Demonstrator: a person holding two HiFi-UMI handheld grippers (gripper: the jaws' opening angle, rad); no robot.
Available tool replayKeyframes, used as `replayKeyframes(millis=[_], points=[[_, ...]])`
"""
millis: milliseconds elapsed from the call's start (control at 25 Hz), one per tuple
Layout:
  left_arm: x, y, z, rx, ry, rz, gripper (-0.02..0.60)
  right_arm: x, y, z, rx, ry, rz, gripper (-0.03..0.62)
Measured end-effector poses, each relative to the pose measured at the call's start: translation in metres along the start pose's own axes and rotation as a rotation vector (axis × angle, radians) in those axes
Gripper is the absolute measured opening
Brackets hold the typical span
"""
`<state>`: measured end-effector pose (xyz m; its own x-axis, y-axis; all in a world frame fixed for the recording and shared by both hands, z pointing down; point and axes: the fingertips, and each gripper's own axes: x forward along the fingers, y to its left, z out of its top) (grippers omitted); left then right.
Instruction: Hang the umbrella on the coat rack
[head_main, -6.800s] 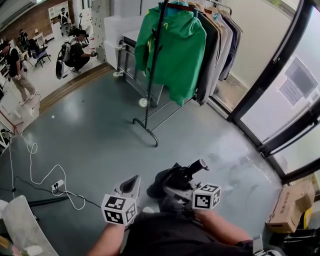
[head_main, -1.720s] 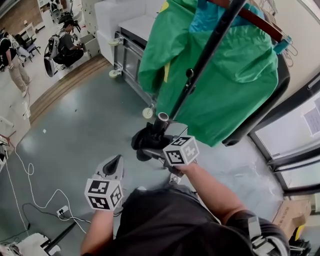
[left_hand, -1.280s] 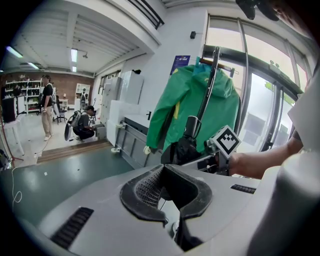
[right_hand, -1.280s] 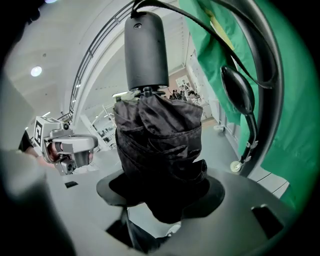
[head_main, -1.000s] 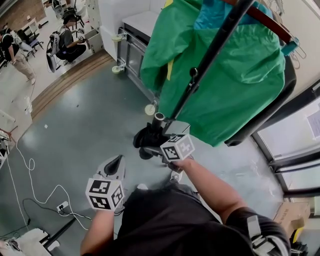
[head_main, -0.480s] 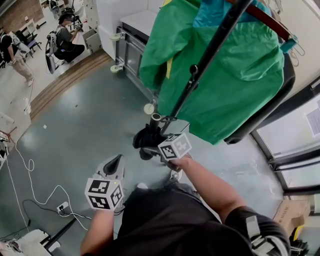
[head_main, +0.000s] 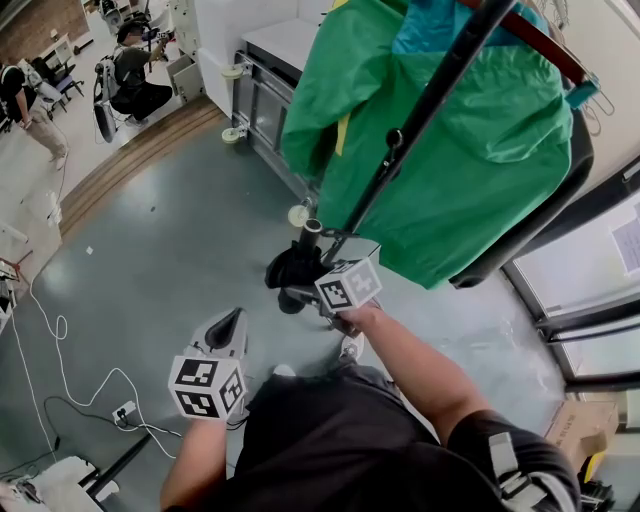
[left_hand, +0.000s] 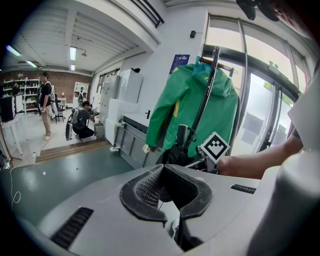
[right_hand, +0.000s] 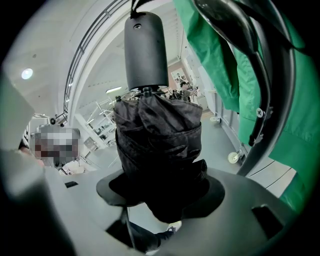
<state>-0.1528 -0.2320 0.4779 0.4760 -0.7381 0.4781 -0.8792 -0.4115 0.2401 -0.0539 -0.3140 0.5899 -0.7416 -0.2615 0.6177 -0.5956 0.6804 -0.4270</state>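
Observation:
A black folded umbrella (head_main: 292, 268) is clamped in my right gripper (head_main: 300, 287), handle (head_main: 312, 228) pointing up. It sits just beside the slanting black pole of the coat rack (head_main: 425, 105), which carries a green jacket (head_main: 470, 160). In the right gripper view the umbrella (right_hand: 157, 145) fills the middle, held in the right gripper (right_hand: 160, 192); its handle (right_hand: 146, 50) is to the left of the rack pole (right_hand: 280, 85). My left gripper (head_main: 232, 320) hangs lower left, shut and empty. The left gripper (left_hand: 162, 170) faces the umbrella (left_hand: 175, 155) and the rack (left_hand: 207, 95).
A white cabinet and a metal cart on castors (head_main: 262, 95) stand behind the rack. A glass door frame (head_main: 590, 300) runs along the right, with a cardboard box (head_main: 580, 425) below it. White cables (head_main: 60, 330) lie on the floor at left. People (head_main: 130, 75) are at the far left.
The person has walked up to the rack. Over the last second my right gripper has carried the umbrella slightly up and toward the pole. The left gripper has stayed put.

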Motion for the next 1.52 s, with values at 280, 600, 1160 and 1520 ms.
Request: replayKeyframes(millis=[280, 600, 1160, 1520], points=[[-0.001, 0.005, 0.000, -0.012, -0.003, 0.014, 0.015, 0.009, -0.006, -0.002, 0.028, 0.007, 0.000, 0.249], [0.002, 0.011, 0.002, -0.014, 0.005, 0.023, 0.015, 0.017, -0.015, -0.018, 0.054, 0.034, -0.017, 0.249], [0.002, 0.010, -0.001, -0.011, 0.011, 0.018, 0.015, 0.026, -0.036, -0.085, 0.092, 0.143, -0.094, 0.249], [0.001, 0.008, 0.000, 0.002, 0.014, 0.010, 0.015, 0.030, -0.057, -0.145, 0.135, 0.270, -0.142, 0.249]])
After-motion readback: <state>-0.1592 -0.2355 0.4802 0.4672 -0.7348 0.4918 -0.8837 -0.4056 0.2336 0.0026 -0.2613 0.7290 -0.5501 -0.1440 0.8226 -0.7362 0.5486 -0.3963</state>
